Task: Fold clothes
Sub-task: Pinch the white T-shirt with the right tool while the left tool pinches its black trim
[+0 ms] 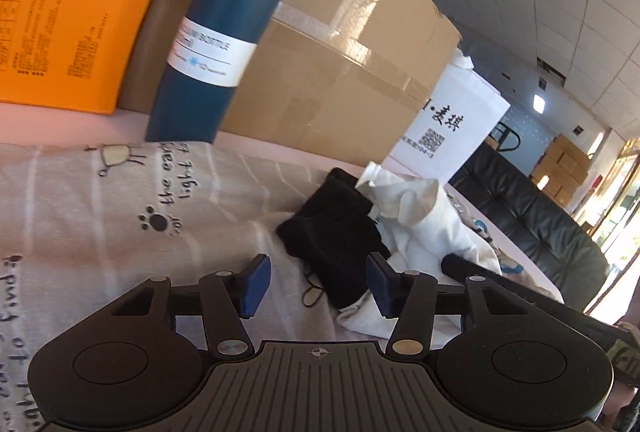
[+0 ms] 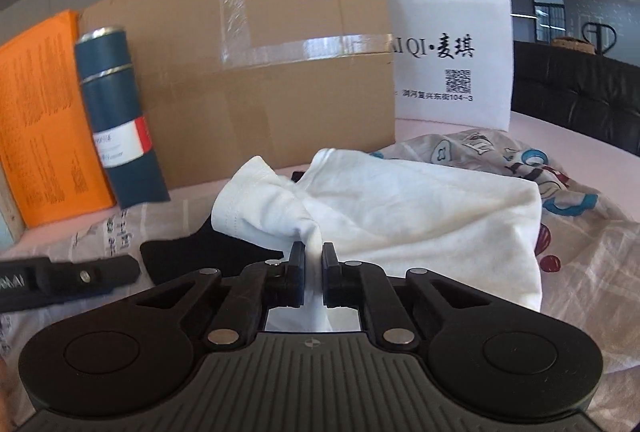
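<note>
Printed bedsheet [image 2: 580, 232]; right claw [image 2: 311, 256] pinches soft white shirt [image 2: 400, 212].

Grip: right gripper [image 2: 311, 274] pinches white shirt [image 2: 400, 208].
Underneath: black cloth [image 2: 192, 252], probably another garment.
Behind: box [image 2: 260, 72].

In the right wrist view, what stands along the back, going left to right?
Orange folder → blue bottle → cardboard box → white bag → black sofa.

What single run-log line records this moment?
right claw: shut on white shirt | left claw: open, over black garment
</note>
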Available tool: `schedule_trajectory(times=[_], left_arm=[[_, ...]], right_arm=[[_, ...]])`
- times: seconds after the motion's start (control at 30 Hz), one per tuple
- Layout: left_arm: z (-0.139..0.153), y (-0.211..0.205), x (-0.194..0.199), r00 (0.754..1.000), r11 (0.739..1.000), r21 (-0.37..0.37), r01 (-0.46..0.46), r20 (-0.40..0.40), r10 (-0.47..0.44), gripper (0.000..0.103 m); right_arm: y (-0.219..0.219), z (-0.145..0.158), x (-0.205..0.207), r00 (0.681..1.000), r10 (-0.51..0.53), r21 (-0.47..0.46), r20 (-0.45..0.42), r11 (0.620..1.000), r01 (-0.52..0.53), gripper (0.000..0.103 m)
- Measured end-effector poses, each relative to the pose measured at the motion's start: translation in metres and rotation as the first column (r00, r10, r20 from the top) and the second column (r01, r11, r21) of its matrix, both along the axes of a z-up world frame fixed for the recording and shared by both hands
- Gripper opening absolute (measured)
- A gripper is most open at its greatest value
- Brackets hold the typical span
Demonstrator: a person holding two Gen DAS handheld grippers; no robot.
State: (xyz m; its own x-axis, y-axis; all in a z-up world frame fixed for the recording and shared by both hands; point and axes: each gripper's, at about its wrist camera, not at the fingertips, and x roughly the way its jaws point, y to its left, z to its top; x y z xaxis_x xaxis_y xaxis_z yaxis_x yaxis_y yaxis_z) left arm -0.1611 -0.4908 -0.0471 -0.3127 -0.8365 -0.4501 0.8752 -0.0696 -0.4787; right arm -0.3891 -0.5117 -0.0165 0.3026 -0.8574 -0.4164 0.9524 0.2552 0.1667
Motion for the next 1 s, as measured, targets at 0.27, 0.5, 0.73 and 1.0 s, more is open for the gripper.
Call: schedule_trajectory(times=[0.27, 0.5, 0.73, 1.0], left_arm=[[-0.007, -0.041, -0.043, 0.999, 0.999, 0.042, 0.031, -0.015, -0.030, 0.066], [0.009, -0.012, -0.053, 1.000, 0.990, -0.144, 0.015, 0.028, -0.011, 0.008], [0.056, 0.067, -0.025, 1.000, 0.929, -0.369, -0.023, -0.013, 0.020, 0.002], [0.094, 0.139, 0.038, 0.988, 0.885, -0.441, -0.151, -0.035, 0.151, 0.000]], right_arm=[[0.003, 0.005, -0.040, 0.968, -0.076, -0.023, 0.240, 0.996, 0.084, 0.007], [0.004, 0.004, -0.059, 0.924, -0.045, -0.106, 0.381, 0.990, 0.091, 0.007], [0.018, 0.008, -0.086, 0.846, 0.046, -0.217, 0.531, 0.973, 0.084, 0.007], [0.045, 0.028, -0.086, 0.836, 0.136, -0.320, 0.532, 0.946, 0.050, 0.007]])
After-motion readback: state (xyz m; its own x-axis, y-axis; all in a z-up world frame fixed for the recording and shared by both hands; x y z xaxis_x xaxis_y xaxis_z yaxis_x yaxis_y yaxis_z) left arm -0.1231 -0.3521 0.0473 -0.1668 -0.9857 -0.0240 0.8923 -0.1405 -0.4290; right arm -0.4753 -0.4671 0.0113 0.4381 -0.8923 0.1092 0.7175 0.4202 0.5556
